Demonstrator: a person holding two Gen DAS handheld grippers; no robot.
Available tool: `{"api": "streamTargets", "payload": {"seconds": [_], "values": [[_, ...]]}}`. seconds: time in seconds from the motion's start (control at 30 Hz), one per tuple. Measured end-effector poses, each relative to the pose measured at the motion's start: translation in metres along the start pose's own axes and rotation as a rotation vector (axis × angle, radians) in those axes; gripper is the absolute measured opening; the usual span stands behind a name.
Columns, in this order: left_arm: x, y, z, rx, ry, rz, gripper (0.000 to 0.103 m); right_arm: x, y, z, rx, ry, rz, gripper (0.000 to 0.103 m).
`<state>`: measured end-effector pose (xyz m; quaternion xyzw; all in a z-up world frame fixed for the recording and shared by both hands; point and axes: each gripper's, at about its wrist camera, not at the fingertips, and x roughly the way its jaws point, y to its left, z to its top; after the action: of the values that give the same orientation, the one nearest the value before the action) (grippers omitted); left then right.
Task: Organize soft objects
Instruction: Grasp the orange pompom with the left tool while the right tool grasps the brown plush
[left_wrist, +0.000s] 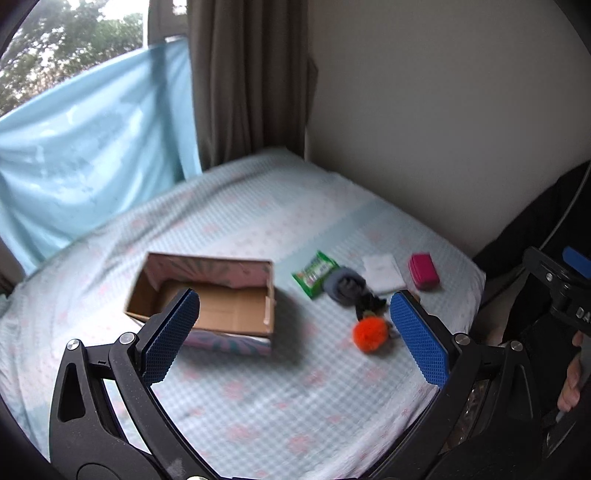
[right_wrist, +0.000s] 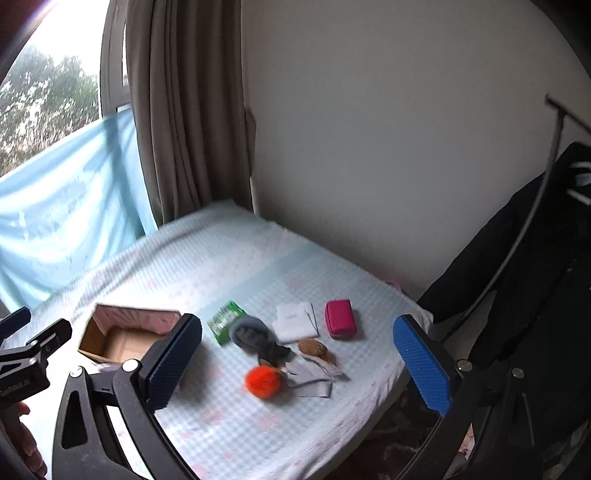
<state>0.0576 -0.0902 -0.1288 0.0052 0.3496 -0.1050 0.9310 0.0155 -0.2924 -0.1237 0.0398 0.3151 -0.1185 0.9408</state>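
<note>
Right now I have both grippers, left (left_wrist: 295, 328) and right (right_wrist: 297, 358), hanging above the bed (left_wrist: 258, 406) with fingers spread wide, holding nothing. Beside the open cardboard box (left_wrist: 207, 295) lies the cluster: an orange pompom (left_wrist: 369, 334), a grey rolled sock (left_wrist: 345, 284), a green packet (left_wrist: 314, 273), a white folded cloth (left_wrist: 382, 271) and a pink case (left_wrist: 424, 270). I judge the pompom light and squashy; I'd pinch it across its middle. Blur hides what the dark bit (left_wrist: 369, 304) beside it is.
</note>
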Motion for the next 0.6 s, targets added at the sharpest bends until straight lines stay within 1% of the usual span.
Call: {"api": "streamTargets", "payload": {"seconds": [0.07, 0.13, 0.17, 0.2, 0.23, 0.3, 0.4, 0.43, 0.5, 0.57, 0.6], "values": [[0.024, -0.013, -0.011, 0.008, 0.025, 0.004, 0.102, 0.039, -0.015, -0.01, -0.032, 0.041, 0.02, 0.103], [0.055, -0.029, -0.026, 0.022, 0.054, 0.007, 0.102, 0.066, -0.027, -0.02, -0.054, 0.064, 0.037, 0.103], [0.067, -0.037, -0.032, 0.023, 0.065, 0.005, 0.102, 0.091, -0.034, -0.027, -0.069, 0.087, 0.055, 0.103], [0.084, -0.046, -0.04, 0.027, 0.075, 0.006, 0.102, 0.102, -0.037, -0.03, -0.076, 0.101, 0.064, 0.103], [0.102, -0.053, -0.048, 0.03, 0.089, 0.006, 0.102, 0.126, -0.043, -0.036, -0.093, 0.122, 0.081, 0.103], [0.136, -0.067, -0.064, 0.03, 0.121, 0.008, 0.102, 0.153, -0.049, -0.045, -0.115, 0.14, 0.103, 0.103], [0.177, -0.08, -0.084, 0.025, 0.16, 0.009, 0.102, 0.21, -0.058, -0.062, -0.149, 0.188, 0.146, 0.103], [0.193, -0.085, -0.091, 0.023, 0.17, 0.01, 0.102, 0.22, -0.059, -0.065, -0.154, 0.197, 0.156, 0.102], [0.219, -0.093, -0.104, 0.019, 0.191, 0.006, 0.102, 0.252, -0.061, -0.074, -0.168, 0.224, 0.182, 0.098], [0.245, -0.102, -0.117, 0.019, 0.216, 0.008, 0.102, 0.283, -0.062, -0.084, -0.175, 0.255, 0.204, 0.095], [0.252, -0.105, -0.122, 0.02, 0.225, 0.007, 0.102, 0.296, -0.063, -0.089, -0.175, 0.269, 0.214, 0.093]]}}
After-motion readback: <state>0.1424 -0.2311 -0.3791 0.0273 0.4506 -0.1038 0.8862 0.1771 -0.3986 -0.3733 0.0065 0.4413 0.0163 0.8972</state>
